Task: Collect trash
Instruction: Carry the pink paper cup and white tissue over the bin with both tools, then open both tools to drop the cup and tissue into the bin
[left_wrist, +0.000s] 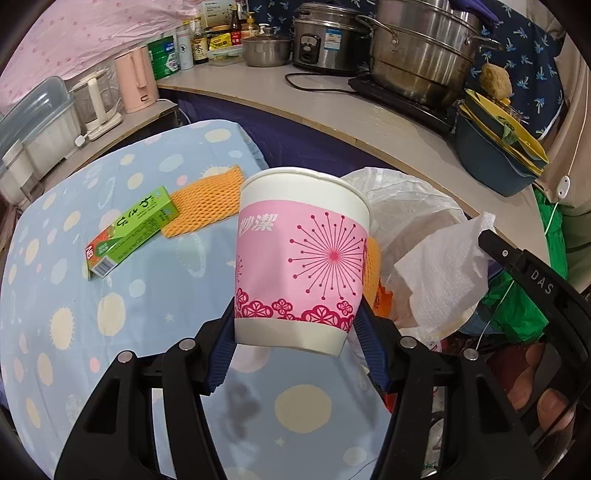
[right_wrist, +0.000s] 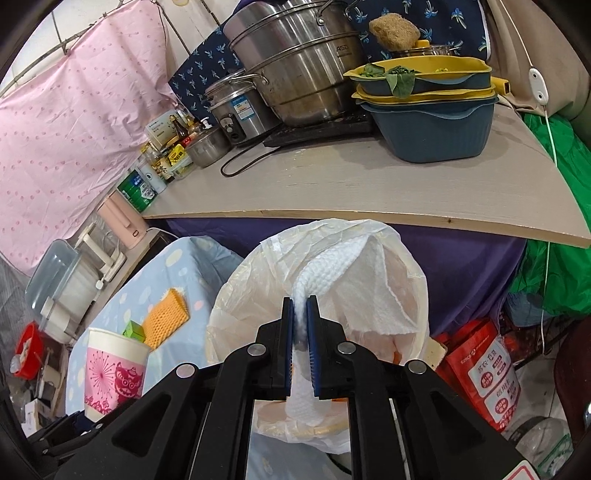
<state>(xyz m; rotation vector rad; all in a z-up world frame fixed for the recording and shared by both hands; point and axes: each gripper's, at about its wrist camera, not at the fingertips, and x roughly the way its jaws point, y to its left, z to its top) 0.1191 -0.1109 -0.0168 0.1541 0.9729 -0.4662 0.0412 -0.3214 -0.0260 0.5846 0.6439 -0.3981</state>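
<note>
My left gripper is shut on a pink and white paper cup and holds it upright above the blue dotted tablecloth. The cup also shows in the right wrist view. My right gripper is shut on a white paper towel and holds it over the open mouth of a white plastic trash bag. In the left wrist view the towel hangs over the bag, right of the cup. A green box and an orange foam net lie on the cloth.
A wooden counter behind the bag carries steel pots, a rice cooker, a blue basin with yellow trays and bottles. A pink kettle stands at the left. A red bag sits on the floor at the right.
</note>
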